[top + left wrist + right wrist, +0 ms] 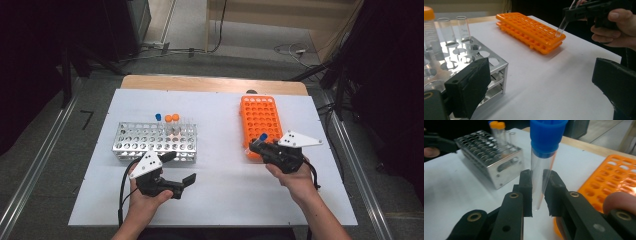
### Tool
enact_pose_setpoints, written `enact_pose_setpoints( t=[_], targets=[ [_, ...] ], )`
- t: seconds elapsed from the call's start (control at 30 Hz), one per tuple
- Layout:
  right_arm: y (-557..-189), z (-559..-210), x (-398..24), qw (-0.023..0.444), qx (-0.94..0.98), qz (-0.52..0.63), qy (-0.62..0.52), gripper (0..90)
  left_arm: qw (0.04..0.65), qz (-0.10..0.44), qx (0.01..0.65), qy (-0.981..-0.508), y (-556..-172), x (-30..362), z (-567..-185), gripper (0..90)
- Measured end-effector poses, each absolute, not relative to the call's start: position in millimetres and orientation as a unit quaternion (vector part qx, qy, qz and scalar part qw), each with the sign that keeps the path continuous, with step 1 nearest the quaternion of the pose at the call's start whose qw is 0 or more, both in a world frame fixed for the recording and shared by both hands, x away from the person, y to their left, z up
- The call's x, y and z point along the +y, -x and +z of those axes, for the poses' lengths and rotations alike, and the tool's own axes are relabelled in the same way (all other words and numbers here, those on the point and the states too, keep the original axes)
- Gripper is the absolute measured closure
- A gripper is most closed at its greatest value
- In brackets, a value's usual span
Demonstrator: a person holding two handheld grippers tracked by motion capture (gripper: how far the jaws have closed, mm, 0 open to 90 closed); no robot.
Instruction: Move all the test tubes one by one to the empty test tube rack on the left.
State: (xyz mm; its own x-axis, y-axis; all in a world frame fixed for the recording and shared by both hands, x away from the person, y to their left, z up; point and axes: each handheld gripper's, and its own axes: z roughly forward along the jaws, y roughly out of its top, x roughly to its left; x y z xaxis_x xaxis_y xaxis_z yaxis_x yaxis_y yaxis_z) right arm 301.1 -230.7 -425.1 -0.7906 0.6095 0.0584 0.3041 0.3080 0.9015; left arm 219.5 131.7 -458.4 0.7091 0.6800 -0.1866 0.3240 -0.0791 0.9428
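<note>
My right gripper (538, 192) is shut on a clear tube (541, 170) with a blue cap (547, 135), pinching it about mid-length. In the high view that gripper (256, 144) sits at the near end of the orange rack (260, 117), the blue cap (263, 136) sticking up. From the left gripper view the tube (562, 26) slants down, its tip at the holes of the orange rack's (529, 27) near corner. My left gripper (179, 167) is open and holds nothing, just in front of the metal rack (155, 140).
The metal rack (496, 67) holds two orange-capped tubes (172, 118), a blue-capped tube (158, 117) and some uncapped clear ones. Both racks stand on a white sheet (220, 190) over a wooden table, with bare sheet between them.
</note>
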Motion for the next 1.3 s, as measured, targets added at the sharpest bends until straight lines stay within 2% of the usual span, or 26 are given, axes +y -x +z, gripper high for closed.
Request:
enact_pose_setpoints(
  t=[0.3,0.5,0.57,0.63,0.73,1.03,1.3],
  targets=[
    [-276,-448,-203,0.12,0.818,0.501,-0.257,74.7,0.587,0.139,0.327,-0.727,-216,120,-457,6.8],
    [-265,-459,-184,0.104,0.833,0.49,-0.236,74.6,0.593,0.132,0.315,-0.729,-214,113,-455,13.5],
    [-262,-461,-178,0.1,0.837,0.487,-0.229,74.6,0.593,0.126,0.312,-0.732,-214,110,-454,18.5],
    [-260,-463,-172,0.095,0.84,0.485,-0.224,74.6,0.598,0.117,0.302,-0.733,-215,107,-453,29.6],
    [-257,-465,-165,0.088,0.844,0.483,-0.215,74.6,0.602,0.109,0.293,-0.734,-215,100,-451,38.9],
    [-248,-464,-148,0.074,0.853,0.478,-0.195,74.6,0.588,0.09,0.263,-0.759,-221,79,-451,56.7],
    [-245,-464,-143,0.065,0.858,0.477,-0.178,74.5,0.587,0.084,0.259,-0.763,-223,71,-452,67.7]
  ],
)
